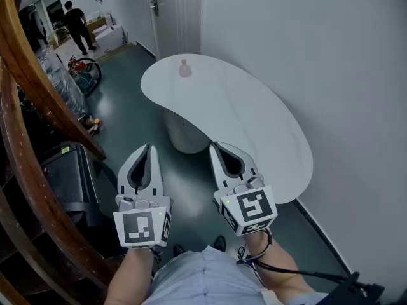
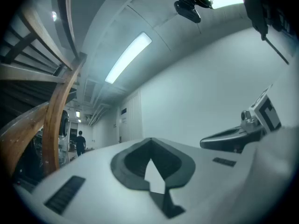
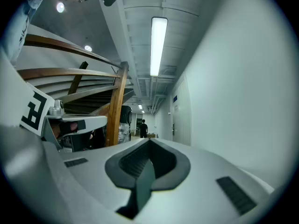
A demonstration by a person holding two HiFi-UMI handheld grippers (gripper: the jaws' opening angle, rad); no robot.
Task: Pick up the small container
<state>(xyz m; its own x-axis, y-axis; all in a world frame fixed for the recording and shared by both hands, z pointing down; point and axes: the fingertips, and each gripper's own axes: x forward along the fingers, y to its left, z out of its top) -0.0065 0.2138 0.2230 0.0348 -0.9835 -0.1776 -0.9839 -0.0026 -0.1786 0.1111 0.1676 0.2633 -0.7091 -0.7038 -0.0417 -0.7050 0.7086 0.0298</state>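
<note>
Pick-up not yet begun: beside the curved brown wooden stair rail, the white left gripper hangs with jaws clenched, empty. The small pale container stands well ahead at the far end of the white kidney-shaped worktop. The white right gripper, jaws also clenched on nothing, hovers at the near rim, the reach between unobstructed.

A passage is left open above the white kidney-shaped surface up to the small pale container at its far end. It is bounded at the right by the plain white wall. At the left, beyond the dark green floor, it is bounded by the curved wooden stair rail.
</note>
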